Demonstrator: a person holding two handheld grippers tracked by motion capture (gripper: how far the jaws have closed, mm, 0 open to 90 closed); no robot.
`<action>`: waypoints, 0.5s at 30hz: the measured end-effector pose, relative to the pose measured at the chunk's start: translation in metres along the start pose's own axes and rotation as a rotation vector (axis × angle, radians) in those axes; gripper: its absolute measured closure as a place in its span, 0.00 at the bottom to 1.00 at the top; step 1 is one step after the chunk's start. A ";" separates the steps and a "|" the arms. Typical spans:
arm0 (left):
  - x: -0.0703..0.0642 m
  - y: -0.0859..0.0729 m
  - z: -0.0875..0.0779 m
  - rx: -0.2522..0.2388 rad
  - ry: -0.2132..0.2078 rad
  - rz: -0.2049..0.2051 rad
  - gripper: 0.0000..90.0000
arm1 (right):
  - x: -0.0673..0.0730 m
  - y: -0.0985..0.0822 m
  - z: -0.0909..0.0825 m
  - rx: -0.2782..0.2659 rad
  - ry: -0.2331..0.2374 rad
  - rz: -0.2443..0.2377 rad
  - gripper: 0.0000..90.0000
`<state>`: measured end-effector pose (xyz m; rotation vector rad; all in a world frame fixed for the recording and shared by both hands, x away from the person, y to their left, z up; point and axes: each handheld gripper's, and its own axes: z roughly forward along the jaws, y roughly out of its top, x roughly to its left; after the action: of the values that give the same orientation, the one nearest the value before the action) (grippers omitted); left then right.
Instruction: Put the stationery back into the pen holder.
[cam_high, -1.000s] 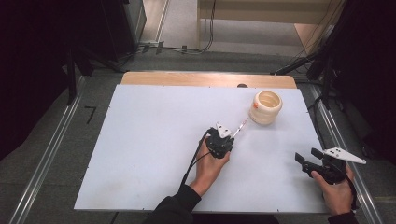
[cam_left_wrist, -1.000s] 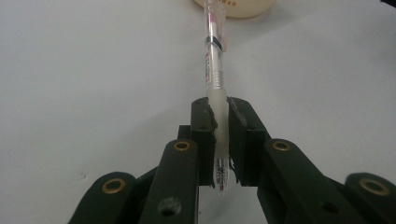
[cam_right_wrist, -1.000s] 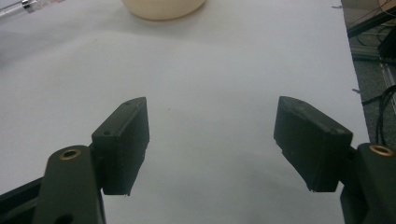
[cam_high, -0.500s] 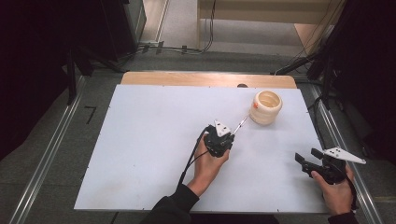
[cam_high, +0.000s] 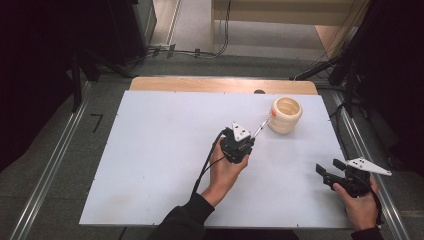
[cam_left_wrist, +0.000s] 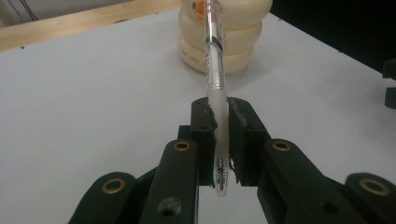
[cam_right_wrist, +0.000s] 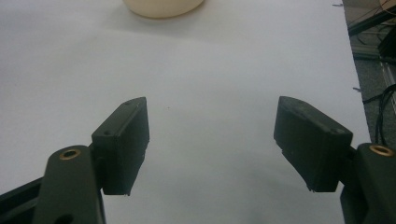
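Observation:
My left gripper (cam_high: 246, 141) (cam_left_wrist: 221, 114) is shut on a clear pen (cam_left_wrist: 215, 65) (cam_high: 262, 126) with an orange end, which points toward a cream ribbed cup (cam_high: 286, 114) (cam_left_wrist: 225, 35) at the table's back right. The pen's orange end sits just short of the cup's left side in the high view. My right gripper (cam_high: 325, 172) (cam_right_wrist: 212, 140) is held near the front right edge of the white table (cam_high: 160, 150), its jaws wide open with nothing between them. The cup's base (cam_right_wrist: 161, 7) shows at the top of the right gripper view.
A wooden strip (cam_high: 200, 85) runs along the table's far edge. Metal rails (cam_high: 55, 165) flank the table on both sides, and cables (cam_high: 200, 50) lie on the floor behind. The left half of the table is bare white surface.
My left gripper has risen a little with the pen in it and drifted slightly toward the cup. The right gripper has kept still.

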<state>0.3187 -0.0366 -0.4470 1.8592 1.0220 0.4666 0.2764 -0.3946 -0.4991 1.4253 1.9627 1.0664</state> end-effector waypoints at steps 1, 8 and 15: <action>0.000 0.002 0.000 -0.003 -0.001 0.001 0.91 | 0.000 0.000 0.000 0.000 0.001 -0.002 0.28; -0.004 0.019 0.006 -0.020 -0.003 0.011 0.91 | 0.000 0.000 0.000 0.004 0.001 0.002 0.28; -0.010 0.036 0.019 -0.013 -0.005 0.030 0.91 | 0.000 0.000 0.000 0.001 0.004 0.000 0.28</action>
<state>0.3416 -0.0630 -0.4242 1.8654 0.9863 0.4850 0.2763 -0.3942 -0.4991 1.4251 1.9662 1.0684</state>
